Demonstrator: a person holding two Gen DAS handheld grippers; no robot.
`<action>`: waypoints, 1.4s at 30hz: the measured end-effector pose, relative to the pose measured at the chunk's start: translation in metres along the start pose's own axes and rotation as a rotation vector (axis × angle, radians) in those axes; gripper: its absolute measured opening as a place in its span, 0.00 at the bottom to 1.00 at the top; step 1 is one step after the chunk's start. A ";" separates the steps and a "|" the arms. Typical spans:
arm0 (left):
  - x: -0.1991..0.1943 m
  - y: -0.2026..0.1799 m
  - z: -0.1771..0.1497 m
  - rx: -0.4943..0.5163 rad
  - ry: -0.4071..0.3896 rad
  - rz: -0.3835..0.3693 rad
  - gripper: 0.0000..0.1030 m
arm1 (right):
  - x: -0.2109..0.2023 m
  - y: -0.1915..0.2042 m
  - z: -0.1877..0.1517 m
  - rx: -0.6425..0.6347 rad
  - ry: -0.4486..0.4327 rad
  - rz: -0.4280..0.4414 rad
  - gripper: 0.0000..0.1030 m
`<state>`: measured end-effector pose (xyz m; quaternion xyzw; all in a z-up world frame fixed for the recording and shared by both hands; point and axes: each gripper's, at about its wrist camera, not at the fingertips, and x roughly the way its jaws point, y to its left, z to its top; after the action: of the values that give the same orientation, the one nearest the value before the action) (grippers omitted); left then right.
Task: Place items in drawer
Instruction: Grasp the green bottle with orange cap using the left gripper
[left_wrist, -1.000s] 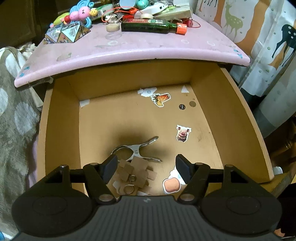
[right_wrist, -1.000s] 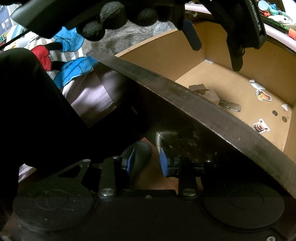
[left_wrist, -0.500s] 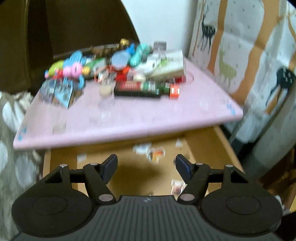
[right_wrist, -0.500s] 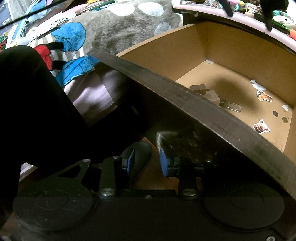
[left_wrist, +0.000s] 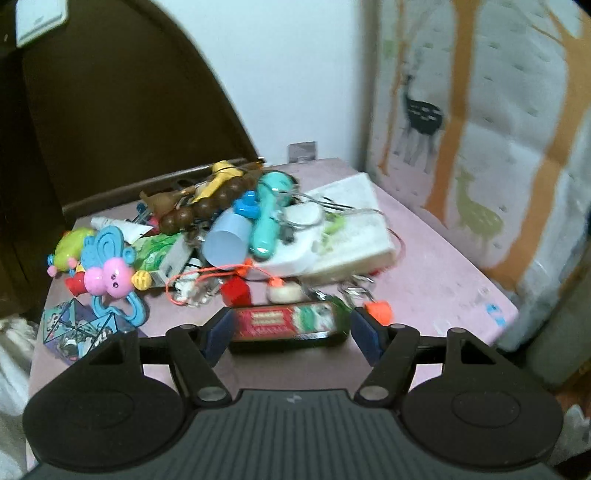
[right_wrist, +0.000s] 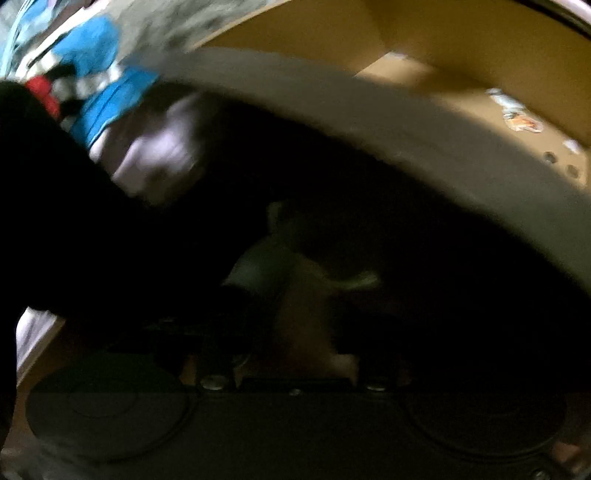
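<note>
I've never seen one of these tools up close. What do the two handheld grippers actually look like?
The left gripper is matte black plastic: a ribbed central body flanked by two round discs, with angled arms joined by silver screws and ending in blue-padded fingers. No cables or sleeves show. The right gripper appears similarly dark with silver screws, but it is too dim and blurred for detail.

A deer-print curtain (left_wrist: 476, 122) hangs beside what looks like a dark headboard (left_wrist: 110, 122).

Left gripper (left_wrist: 291, 330) level and pointing forward, its jaws spread wide with the blue-padded fingertips (left_wrist: 221, 329) well apart and nothing clamped between them; right gripper (right_wrist: 295, 332) blurred and in deep shadow, so its jaw spacing cannot be made out.
</note>
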<state>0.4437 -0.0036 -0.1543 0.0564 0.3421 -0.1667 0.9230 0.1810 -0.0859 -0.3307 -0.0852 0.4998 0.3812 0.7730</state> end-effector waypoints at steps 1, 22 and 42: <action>0.006 0.005 0.002 -0.025 0.006 -0.006 0.66 | -0.003 0.001 0.002 0.007 -0.001 0.010 0.14; -0.006 -0.046 -0.010 0.334 0.065 -0.109 0.69 | -0.027 0.057 -0.001 -0.406 -0.155 -0.176 0.18; 0.030 -0.050 -0.008 0.274 0.169 -0.224 0.46 | -0.003 0.078 -0.011 -0.715 -0.110 -0.344 0.12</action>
<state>0.4428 -0.0569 -0.1795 0.1567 0.3966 -0.3081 0.8504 0.1203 -0.0391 -0.3138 -0.4108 0.2720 0.4002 0.7727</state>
